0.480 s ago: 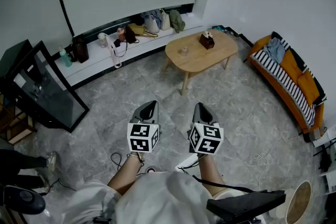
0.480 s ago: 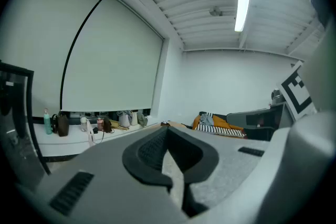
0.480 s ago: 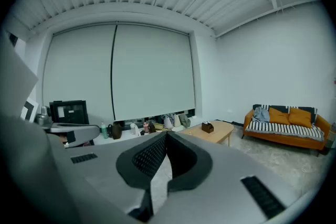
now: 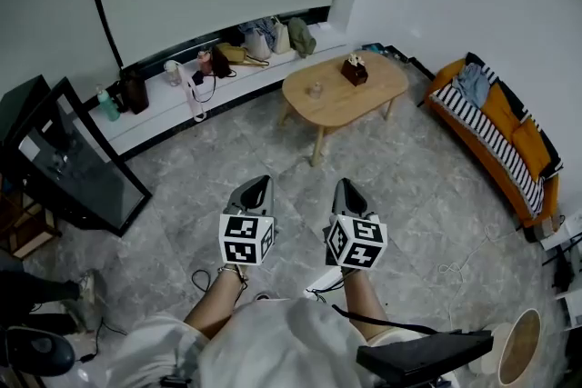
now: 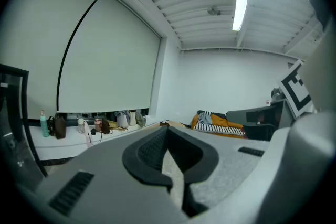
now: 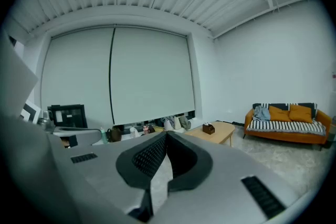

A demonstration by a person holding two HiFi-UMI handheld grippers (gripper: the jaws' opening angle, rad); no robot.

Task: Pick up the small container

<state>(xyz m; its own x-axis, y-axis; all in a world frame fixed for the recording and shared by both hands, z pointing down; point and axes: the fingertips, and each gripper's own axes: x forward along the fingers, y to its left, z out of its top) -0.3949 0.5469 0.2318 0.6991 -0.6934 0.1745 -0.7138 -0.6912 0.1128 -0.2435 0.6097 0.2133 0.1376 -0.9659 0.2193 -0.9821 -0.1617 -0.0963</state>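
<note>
A small clear container (image 4: 316, 90) stands on the oval wooden coffee table (image 4: 364, 95) across the room, beside a brown box (image 4: 355, 70). In the head view my left gripper (image 4: 262, 183) and right gripper (image 4: 346, 185) are held side by side over the grey floor, pointing toward the table and far short of it. Both are shut with nothing between their jaws. The right gripper view shows its closed tips (image 6: 167, 134) with the table (image 6: 223, 132) and brown box (image 6: 209, 128) beyond; the container is too small to tell there. The left gripper (image 5: 168, 128) hides most of the table in its view.
An orange sofa (image 4: 498, 130) with striped cloth lines the right wall. A low ledge (image 4: 182, 100) along the far wall carries bags and bottles. A black screen (image 4: 68, 161) stands at left. Cables (image 4: 464, 263) lie on the floor, and a person's shoe (image 4: 86, 286) shows at left.
The view has shifted slightly, so the room sits a little further left and up. The shoe at left has moved lower. Both grippers stay where they were, still shut.
</note>
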